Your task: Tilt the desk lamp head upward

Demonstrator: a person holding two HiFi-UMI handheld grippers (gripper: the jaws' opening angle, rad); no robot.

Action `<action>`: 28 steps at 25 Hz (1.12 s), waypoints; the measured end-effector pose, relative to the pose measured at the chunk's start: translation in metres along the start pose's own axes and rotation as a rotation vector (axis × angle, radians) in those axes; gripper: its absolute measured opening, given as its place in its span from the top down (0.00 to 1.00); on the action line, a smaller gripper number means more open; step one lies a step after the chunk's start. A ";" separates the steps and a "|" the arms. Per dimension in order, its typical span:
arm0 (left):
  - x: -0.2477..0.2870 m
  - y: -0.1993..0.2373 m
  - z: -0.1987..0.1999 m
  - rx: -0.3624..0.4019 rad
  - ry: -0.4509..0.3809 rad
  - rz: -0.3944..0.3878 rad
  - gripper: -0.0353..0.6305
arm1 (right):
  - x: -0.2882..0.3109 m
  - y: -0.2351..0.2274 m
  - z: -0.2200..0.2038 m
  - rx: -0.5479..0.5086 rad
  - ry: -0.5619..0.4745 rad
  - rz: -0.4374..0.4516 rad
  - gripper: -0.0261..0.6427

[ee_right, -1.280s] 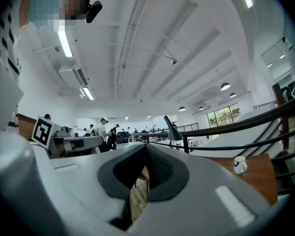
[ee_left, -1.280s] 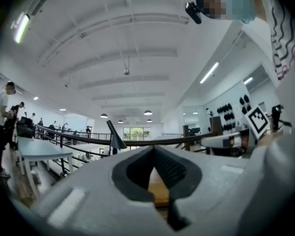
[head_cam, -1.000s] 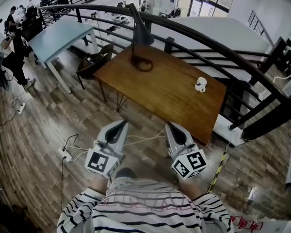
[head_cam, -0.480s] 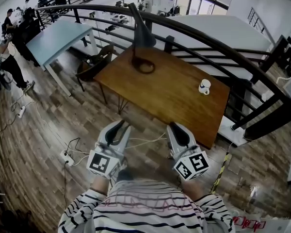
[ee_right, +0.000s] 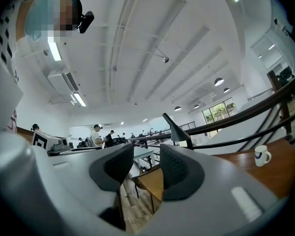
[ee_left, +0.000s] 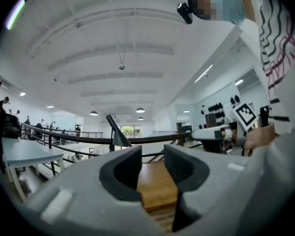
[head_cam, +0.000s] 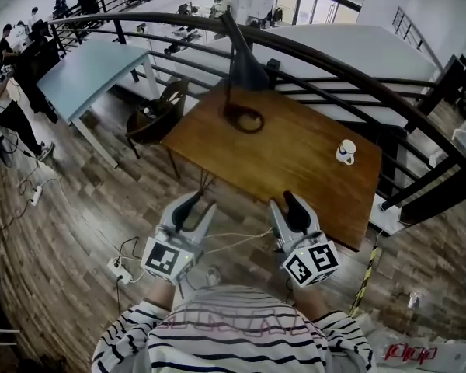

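Observation:
A black desk lamp (head_cam: 242, 67) with a cone head and a ring base stands at the far left corner of the brown wooden table (head_cam: 295, 165). Its head slopes downward. The lamp also shows far off in the left gripper view (ee_left: 119, 136) and in the right gripper view (ee_right: 177, 131). My left gripper (head_cam: 197, 206) and right gripper (head_cam: 290, 203) are held level side by side over the floor, short of the table's near edge. Both have just been opening their jaws; each stands open with nothing between the pads (ee_left: 152, 162) (ee_right: 146, 168).
A white mug (head_cam: 346, 151) sits on the table's right side. A curved black railing (head_cam: 349, 68) runs behind the table. A dark chair (head_cam: 157, 115) stands at its left end, beside a pale blue table (head_cam: 85, 64). A power strip (head_cam: 118, 269) lies on the floor. People stand far left.
Both grippers and the head view have moved forward toward the table. The jaws of both grippers, shut a second ago, now stand apart.

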State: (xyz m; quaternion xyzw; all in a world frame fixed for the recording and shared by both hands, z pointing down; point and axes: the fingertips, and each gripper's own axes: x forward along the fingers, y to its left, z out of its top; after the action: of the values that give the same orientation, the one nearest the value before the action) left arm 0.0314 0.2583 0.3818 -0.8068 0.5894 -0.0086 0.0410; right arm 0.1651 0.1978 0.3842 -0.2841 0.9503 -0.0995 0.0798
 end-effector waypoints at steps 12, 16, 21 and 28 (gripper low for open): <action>0.005 0.127 -0.023 -0.022 0.029 -0.060 0.69 | 0.103 0.016 -0.020 0.040 -0.017 -0.087 0.64; 0.026 0.134 -0.032 -0.050 0.036 -0.053 0.69 | 0.114 -0.002 -0.025 0.050 0.008 -0.082 0.64; 0.053 0.133 -0.035 -0.073 0.031 -0.054 0.69 | 0.123 -0.027 -0.023 0.056 0.012 -0.077 0.64; 0.133 0.149 -0.032 -0.028 0.035 -0.036 0.69 | 0.164 -0.105 -0.007 0.066 0.020 -0.044 0.64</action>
State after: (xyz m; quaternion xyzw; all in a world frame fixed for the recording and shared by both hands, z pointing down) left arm -0.0715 0.0852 0.3981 -0.8173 0.5756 -0.0151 0.0193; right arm 0.0833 0.0215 0.4001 -0.3013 0.9407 -0.1354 0.0776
